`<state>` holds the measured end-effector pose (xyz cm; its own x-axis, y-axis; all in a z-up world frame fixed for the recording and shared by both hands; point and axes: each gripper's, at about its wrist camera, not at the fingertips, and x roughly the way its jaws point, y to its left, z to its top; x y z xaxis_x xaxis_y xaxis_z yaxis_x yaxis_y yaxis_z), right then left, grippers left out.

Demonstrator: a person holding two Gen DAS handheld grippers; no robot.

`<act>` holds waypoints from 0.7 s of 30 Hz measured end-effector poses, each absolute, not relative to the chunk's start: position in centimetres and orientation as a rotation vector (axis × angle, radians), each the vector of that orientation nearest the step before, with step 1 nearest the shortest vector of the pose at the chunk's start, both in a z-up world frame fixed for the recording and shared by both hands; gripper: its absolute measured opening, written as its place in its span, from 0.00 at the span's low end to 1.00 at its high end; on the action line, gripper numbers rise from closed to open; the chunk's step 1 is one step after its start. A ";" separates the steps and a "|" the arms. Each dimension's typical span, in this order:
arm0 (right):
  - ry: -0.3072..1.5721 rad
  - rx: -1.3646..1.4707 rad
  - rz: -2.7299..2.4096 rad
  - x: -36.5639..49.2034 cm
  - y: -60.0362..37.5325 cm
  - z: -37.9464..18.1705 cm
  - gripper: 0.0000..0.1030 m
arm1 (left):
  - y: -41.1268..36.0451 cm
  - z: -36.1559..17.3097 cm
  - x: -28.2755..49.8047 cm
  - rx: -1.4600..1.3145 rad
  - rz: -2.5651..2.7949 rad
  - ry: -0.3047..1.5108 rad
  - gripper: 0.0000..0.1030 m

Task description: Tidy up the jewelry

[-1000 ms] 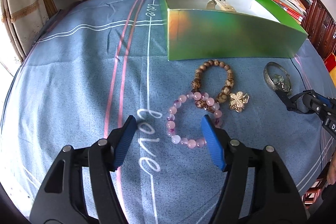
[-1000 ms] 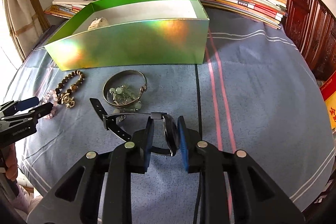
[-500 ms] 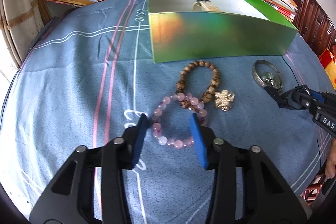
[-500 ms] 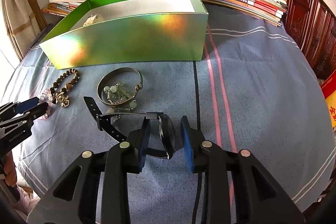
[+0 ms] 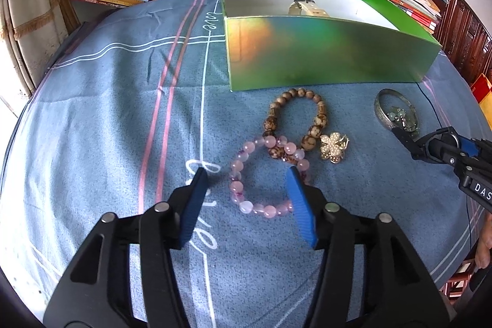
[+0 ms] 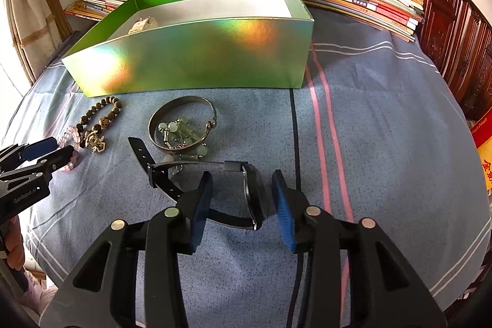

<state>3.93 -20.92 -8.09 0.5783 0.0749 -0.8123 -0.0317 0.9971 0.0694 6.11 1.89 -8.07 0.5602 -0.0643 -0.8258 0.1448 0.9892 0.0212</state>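
**Clerk:** Jewelry, loose lot, laid on a blue striped cloth over the desk (image 5: 92, 112), before a green box (image 5: 323, 63) of glossy iridescent card. One pale strapped piece already lies inside the box.

**Onlooker:** Item by item, please.

**Clerk:** Pink bead bracelet (image 5: 264, 177): round, translucent, smooth beads. Brown bead bracelet (image 5: 295, 119): matt, wood-like, overlapping the pink one. Flower brooch (image 5: 333, 147): gilt with pearly petals, touching the brown beads. Metal bangle (image 6: 183, 122): dull silver hoop, with small green glassy beads heaped inside it. Black watch (image 6: 246, 195): round case on edge, thin flat strap trailing left.

**Onlooker:** And the claws?

**Clerk:** Left claw (image 5: 246, 199): jaws apart, just widened, straddling the pink bracelet's near side, pads not pressing. Right claw (image 6: 241, 199): jaws apart, just opening, the watch case between them but untouched.

**Onlooker:** Advice for the pick-up?

**Clerk:** My judgement: lower the left pads either side of one bead run, close gently since round beads roll, and lift slowly so the brown strand slides free. For the watch, grip across the case's flat faces, not the limp strap
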 end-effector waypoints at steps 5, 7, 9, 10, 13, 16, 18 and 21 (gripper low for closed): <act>0.949 0.045 0.064 3.9 -20.8 -8.1 0.42 | 2.2 -8.2 6.3 0.081 -0.115 0.971 0.63; 0.948 0.044 0.063 4.0 -20.8 -8.2 0.42 | 2.2 -8.2 6.3 0.082 -0.114 0.970 0.63; 0.948 0.044 0.063 4.0 -20.8 -8.2 0.42 | 2.3 -8.2 6.3 0.081 -0.116 0.970 0.63; 0.948 0.044 0.063 4.0 -20.8 -8.2 0.42 | 2.3 -8.2 6.3 0.081 -0.116 0.969 0.63; 0.948 0.043 0.064 4.0 -20.8 -8.2 0.42 | 2.3 -8.2 6.3 0.081 -0.114 0.969 0.63; 0.947 0.043 0.064 4.0 -20.8 -8.2 0.42 | 2.4 -8.2 6.3 0.083 -0.118 0.968 0.62; 0.947 0.044 0.064 3.9 -20.8 -8.2 0.42 | 2.3 -8.1 6.2 0.085 -0.125 0.967 0.58; 0.947 0.046 0.063 3.9 -20.8 -8.2 0.42 | 2.0 -7.9 5.9 0.089 -0.151 0.962 0.43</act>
